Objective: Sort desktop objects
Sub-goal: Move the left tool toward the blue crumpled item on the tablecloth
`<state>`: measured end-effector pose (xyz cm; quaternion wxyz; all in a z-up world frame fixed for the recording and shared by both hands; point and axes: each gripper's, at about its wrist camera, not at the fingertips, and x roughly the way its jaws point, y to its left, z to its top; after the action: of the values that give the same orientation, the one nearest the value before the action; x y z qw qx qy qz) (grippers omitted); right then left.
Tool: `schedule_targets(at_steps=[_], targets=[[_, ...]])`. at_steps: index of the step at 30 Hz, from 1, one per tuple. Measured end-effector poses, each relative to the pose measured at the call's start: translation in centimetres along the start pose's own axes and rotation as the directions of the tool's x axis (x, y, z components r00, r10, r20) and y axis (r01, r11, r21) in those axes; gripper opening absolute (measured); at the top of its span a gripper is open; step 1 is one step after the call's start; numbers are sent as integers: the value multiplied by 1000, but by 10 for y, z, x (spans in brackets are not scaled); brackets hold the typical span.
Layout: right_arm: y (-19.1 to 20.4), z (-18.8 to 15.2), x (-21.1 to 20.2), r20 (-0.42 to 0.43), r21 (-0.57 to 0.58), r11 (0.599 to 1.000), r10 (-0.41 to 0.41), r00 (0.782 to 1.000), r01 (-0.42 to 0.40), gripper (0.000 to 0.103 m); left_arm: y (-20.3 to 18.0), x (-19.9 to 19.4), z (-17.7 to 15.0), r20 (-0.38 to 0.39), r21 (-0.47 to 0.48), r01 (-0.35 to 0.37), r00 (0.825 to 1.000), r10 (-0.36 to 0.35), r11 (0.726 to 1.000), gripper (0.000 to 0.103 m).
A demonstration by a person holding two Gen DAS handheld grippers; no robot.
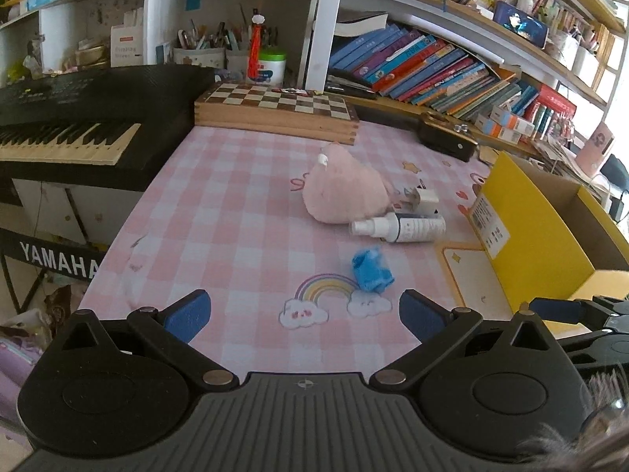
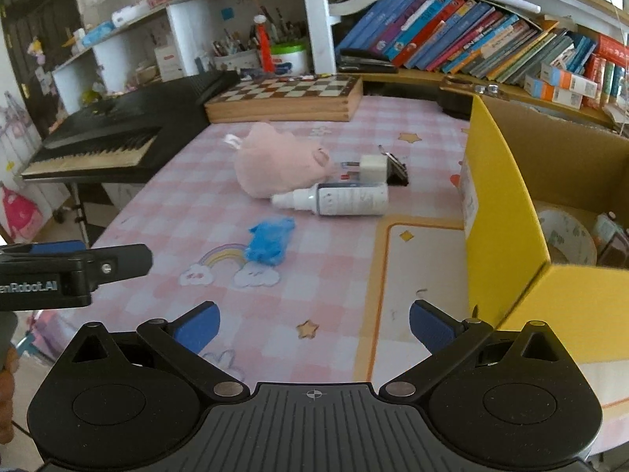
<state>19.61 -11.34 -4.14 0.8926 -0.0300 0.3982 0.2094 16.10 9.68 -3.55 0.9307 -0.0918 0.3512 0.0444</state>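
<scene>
A pink plush toy [image 1: 344, 188] [image 2: 275, 163] lies mid-table on the pink checked cloth. Against it lie a white spray bottle [image 1: 401, 227] [image 2: 338, 198], a white charger plug [image 1: 426, 198] [image 2: 373, 167] and a small dark clip [image 2: 397, 173]. A blue toy [image 1: 371, 269] [image 2: 271, 242] rests nearer, by the rainbow print. My left gripper [image 1: 304, 312] is open, empty, just short of the blue toy. My right gripper [image 2: 314, 326] is open and empty over the cloth, beside the yellow cardboard box [image 1: 546, 236] [image 2: 507, 204]. The box holds a tape roll [image 2: 566, 236].
A wooden chessboard box [image 1: 275, 112] [image 2: 283, 98] sits at the table's back. A black Yamaha keyboard [image 1: 70, 126] [image 2: 106, 141] stands off the left edge. Bookshelves [image 1: 432, 67] line the back and right. A dark case [image 1: 444, 137] lies behind the box.
</scene>
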Motion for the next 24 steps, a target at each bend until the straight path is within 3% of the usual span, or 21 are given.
schedule_targets(at_steps=[4,10,18,21,24], targets=[[-3,10,9,11,-3,1000,-10,1000,10,103,3,11,8,3,8,-1,1000,1,1000,101],[-12,30,17,61,83,996,25,998,-30,103,16,23,20,4,-23,-50,999,50,998,100],[-23,50,23,106,191,977,79,991,-99,103,-8,55,9,-74,46,15,997,-11,999,79],[-21,51,24,99,177,982,49,994,-67,101,-24,68,9,-89,84,57,995,-50,995,78],[-28,49,20,86,198,978,-89,992,70,100,-38,80,12,-85,117,84,994,-74,990,78]])
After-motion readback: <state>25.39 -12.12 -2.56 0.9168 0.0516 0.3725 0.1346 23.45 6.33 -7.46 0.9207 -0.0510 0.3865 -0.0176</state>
